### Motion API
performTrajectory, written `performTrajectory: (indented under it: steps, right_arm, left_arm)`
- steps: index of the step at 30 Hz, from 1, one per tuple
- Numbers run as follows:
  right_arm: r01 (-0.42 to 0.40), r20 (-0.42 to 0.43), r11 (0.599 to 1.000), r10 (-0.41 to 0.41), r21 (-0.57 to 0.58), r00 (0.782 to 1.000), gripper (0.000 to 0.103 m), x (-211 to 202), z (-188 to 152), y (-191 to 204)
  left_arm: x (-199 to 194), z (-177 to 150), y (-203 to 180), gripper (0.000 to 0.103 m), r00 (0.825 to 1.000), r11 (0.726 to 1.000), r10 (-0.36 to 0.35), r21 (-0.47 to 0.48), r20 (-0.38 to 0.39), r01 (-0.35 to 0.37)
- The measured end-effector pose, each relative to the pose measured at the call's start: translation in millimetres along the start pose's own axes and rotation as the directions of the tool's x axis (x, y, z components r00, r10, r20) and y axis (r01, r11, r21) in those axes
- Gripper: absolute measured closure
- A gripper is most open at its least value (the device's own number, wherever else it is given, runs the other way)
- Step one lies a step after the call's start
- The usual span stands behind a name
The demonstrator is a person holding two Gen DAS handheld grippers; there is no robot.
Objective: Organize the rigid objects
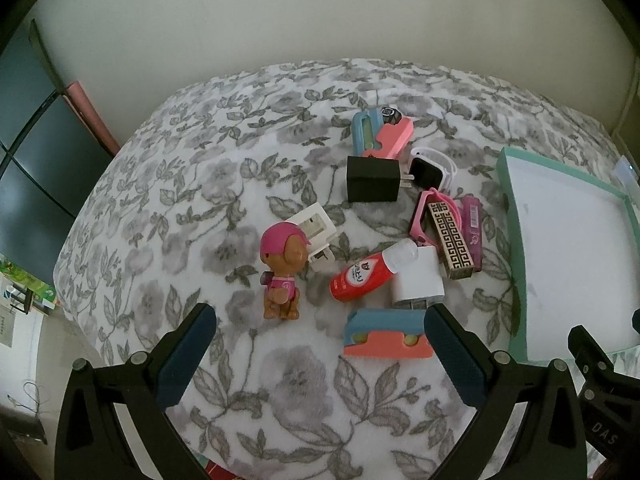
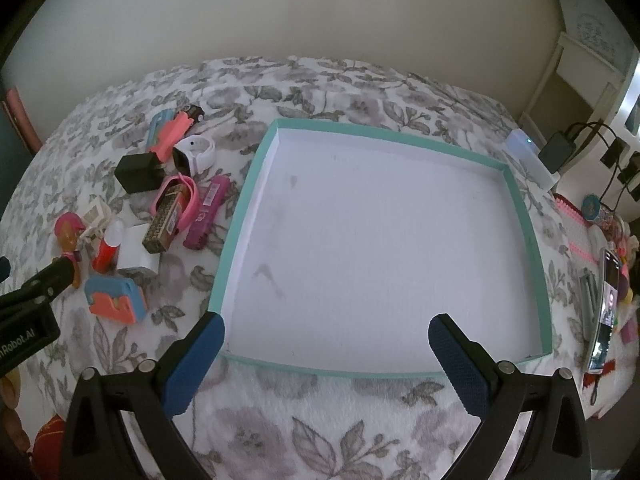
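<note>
Left tongs (image 1: 320,330) spread wide, right tongs (image 2: 326,338) likewise, both seemingly hovering, holding nothing

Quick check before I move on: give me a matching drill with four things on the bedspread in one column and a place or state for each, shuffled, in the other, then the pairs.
Things:
1. toy pup
2. black charger
3. red bottle
4. teal tray

Places or states:
A. lying on its side, white cap against the white adapter
B. nothing inside, right of the pile
C. standing upright, at the pile's left edge
D. prongs pointing toward the white watch

Pairs: 1-C, 2-D, 3-A, 4-B
</note>
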State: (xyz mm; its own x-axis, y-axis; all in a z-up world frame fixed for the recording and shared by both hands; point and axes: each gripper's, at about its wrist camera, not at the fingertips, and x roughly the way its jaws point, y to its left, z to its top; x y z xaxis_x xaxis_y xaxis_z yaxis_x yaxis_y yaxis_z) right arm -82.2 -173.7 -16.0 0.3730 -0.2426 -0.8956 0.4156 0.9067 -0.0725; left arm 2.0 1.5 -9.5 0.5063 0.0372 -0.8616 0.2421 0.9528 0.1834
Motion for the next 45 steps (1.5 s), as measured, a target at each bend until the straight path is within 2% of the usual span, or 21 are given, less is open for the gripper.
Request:
performTrajectory:
  steps: [45]
  right_arm:
    - [0.002, -0.039, 1.000, -0.003, -0.027, 0.999, 0.000, 5.9, -2.8, 2.8]
  left_arm:
    - [4.4, 0.3, -1.8, 0.000, 1.000, 1.000, 0.002, 0.017, -0.027, -0.001]
